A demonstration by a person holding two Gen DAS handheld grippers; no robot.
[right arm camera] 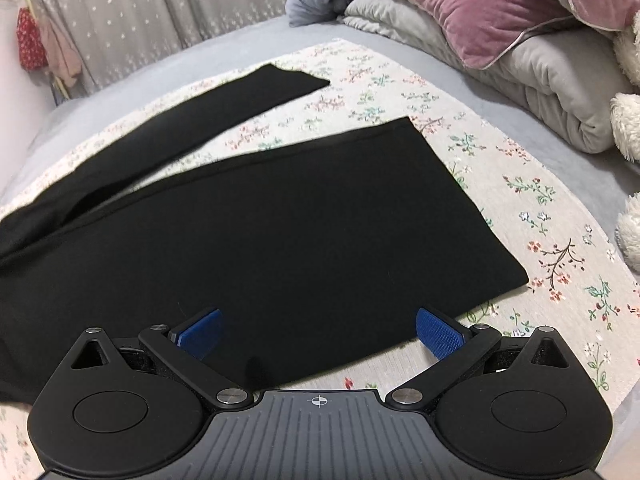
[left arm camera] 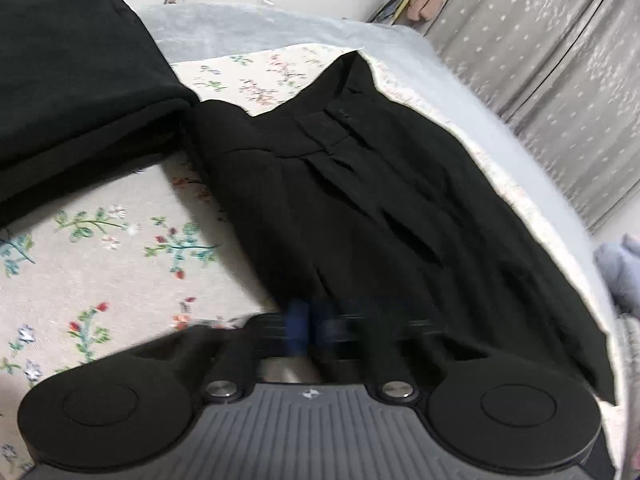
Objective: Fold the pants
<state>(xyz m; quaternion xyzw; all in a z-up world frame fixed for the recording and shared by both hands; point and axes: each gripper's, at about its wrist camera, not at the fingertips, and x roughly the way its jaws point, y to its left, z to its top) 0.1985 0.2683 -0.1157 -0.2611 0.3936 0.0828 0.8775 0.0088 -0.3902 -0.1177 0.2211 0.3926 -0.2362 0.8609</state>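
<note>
Black pants [left arm camera: 360,200] lie spread on a floral sheet [left arm camera: 100,248], waistband toward the far end in the left wrist view. My left gripper [left arm camera: 312,328] is blurred, its blue pads close together at the near edge of the pants, apparently pinching the fabric. In the right wrist view the two legs [right arm camera: 280,232] lie apart, the far leg [right arm camera: 192,120] stretched thin. My right gripper [right arm camera: 318,332] is open, blue pads [right arm camera: 438,332] wide apart over the near leg's edge, holding nothing.
A folded black garment [left arm camera: 72,72] lies at the left of the left wrist view. A grey duvet [right arm camera: 540,80], pink pillow [right arm camera: 480,4] and white plush toy [right arm camera: 628,128] sit at the right. A patterned curtain [left arm camera: 540,60] hangs behind the bed.
</note>
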